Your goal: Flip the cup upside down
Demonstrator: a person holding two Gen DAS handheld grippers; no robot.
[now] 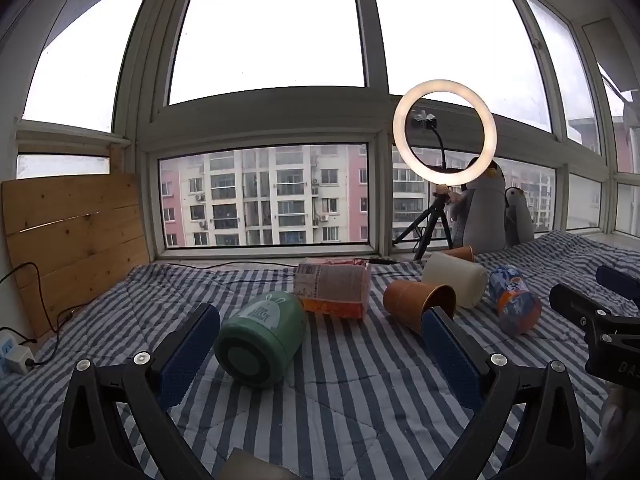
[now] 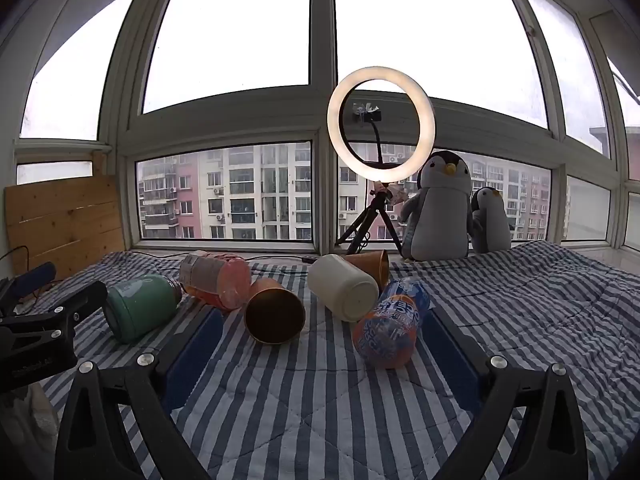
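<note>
Orange paper cup (image 2: 274, 311) lies on its side at centre frame in the right wrist view, mouth toward the camera, on the striped quilt (image 2: 320, 400). Right of it a blue-and-orange can (image 2: 390, 326) shows partly readable lettering, seemingly "PEPSI". The green jar (image 1: 260, 336) carries a rabbit label, its text illegible. Left gripper (image 1: 320, 356) and right gripper (image 2: 320, 356) both gape wide, holding nothing.

Orange-brown paper cup (image 2: 274, 311) lying on its side on the striped bedspread (image 2: 320, 400), open mouth toward the camera.
</note>
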